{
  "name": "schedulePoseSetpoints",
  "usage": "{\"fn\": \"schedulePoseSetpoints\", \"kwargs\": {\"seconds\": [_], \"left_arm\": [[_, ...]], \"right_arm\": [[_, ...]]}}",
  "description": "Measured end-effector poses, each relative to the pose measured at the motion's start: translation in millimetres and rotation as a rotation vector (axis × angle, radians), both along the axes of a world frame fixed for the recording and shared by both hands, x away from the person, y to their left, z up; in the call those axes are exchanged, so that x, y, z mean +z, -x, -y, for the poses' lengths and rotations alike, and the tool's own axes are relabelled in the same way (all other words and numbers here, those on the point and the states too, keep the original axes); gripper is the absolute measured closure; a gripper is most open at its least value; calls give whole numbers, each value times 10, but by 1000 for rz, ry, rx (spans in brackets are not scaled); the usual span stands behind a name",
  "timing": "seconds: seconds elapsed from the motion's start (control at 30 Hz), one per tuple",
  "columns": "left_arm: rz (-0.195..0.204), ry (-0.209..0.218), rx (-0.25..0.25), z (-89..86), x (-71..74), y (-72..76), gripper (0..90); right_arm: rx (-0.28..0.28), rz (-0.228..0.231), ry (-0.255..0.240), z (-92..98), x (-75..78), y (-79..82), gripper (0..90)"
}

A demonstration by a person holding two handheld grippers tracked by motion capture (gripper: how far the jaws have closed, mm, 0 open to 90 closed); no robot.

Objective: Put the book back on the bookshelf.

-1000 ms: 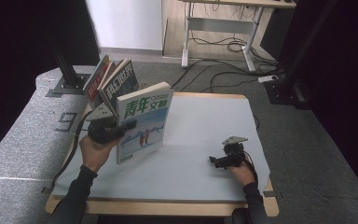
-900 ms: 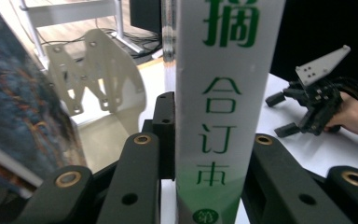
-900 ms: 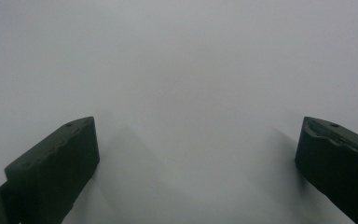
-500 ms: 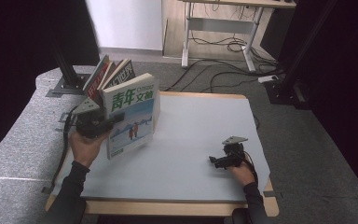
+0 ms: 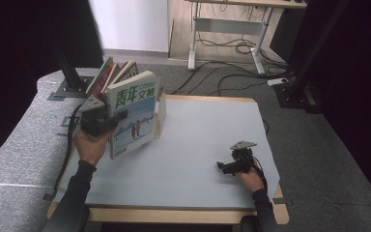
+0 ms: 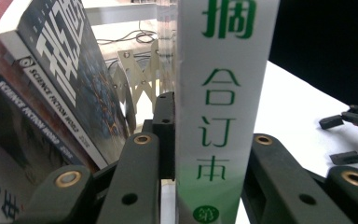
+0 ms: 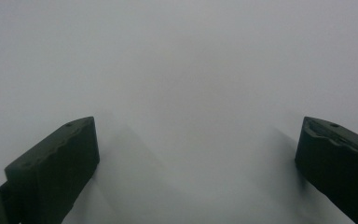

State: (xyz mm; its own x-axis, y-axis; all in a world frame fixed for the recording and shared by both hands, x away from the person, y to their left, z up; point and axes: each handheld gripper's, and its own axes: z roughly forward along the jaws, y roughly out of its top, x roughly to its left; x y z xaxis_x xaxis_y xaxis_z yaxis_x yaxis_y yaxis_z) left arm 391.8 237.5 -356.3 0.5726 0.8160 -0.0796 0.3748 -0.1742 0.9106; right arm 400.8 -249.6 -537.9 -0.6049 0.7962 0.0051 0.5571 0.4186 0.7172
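Grey table [image 5: 198, 140]: at nine o'clock the left gripper [image 5: 107, 119] squeezes a white book [image 5: 134, 113] by its spine, close to leaning books [image 5: 111, 75]. It could bump them over or slip. At four o'clock the right gripper [image 5: 226, 166] rests, jaws apart, holding nothing.

Between the black jaws of the left gripper [image 6: 200, 154] stands a white book [image 5: 134, 113] with green lettering and a pale blue cover scene, while left of them lean dark books [image 6: 60, 79] lettered white.

Book [image 6: 221, 107] spine cut off at top and bottom edges of left gripper view; leaning books [image 6: 37, 102] cropped at left edge; their covers mostly hidden.
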Motion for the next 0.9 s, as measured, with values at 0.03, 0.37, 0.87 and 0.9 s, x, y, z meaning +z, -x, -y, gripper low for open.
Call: {"fn": "schedulePoseSetpoints", "kwargs": {"seconds": [0.03, 0.37, 0.87, 0.9], "left_arm": [[0, 0, 2, 9, 0, -12, 743], [5, 21, 25, 129, -16, -185, 742], [26, 32, 59, 318, -118, -462, 742], [30, 30, 60, 329, -129, -480, 742]], "right_arm": [[0, 0, 0, 0, 0, 0, 0], [0, 0, 0, 1, 0, 0, 0], [1, 0, -1, 1, 0, -1, 0], [1, 0, 0, 2, 0, -1, 0]]}}
